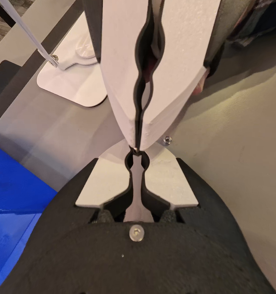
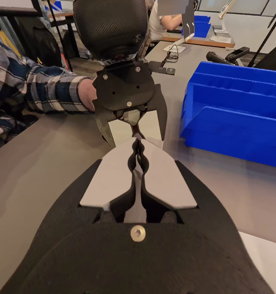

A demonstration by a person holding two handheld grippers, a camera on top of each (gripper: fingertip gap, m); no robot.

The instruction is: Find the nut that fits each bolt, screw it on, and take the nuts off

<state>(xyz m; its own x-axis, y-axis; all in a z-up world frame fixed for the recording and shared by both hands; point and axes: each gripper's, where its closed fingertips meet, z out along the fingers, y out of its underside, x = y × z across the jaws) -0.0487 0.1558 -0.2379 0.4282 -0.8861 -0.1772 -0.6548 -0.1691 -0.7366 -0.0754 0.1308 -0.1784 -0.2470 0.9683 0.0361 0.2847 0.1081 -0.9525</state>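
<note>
In the left wrist view my left gripper (image 1: 136,155) is shut on a small dark bolt (image 1: 136,153) at its very tips, just above the grey table (image 1: 221,143). My right gripper (image 1: 137,147) comes in from above, tip to tip with the left. Its fingers are pressed together, and a small silver end (image 1: 136,148) shows right at their tips. A loose silver nut (image 1: 167,140) lies on the table just right of both tips. In the right wrist view my right gripper (image 2: 138,141) is shut. It hides the tips of the left gripper (image 2: 136,134) behind it.
A blue bin (image 2: 237,120) stands right of the grippers and also shows in the left wrist view (image 1: 15,183). A white stand base (image 1: 73,82) sits behind. A plaid sleeve (image 2: 38,92) holds the left gripper. Another person sits at a far desk. My right fingertips sit around 6 cm from my left ones.
</note>
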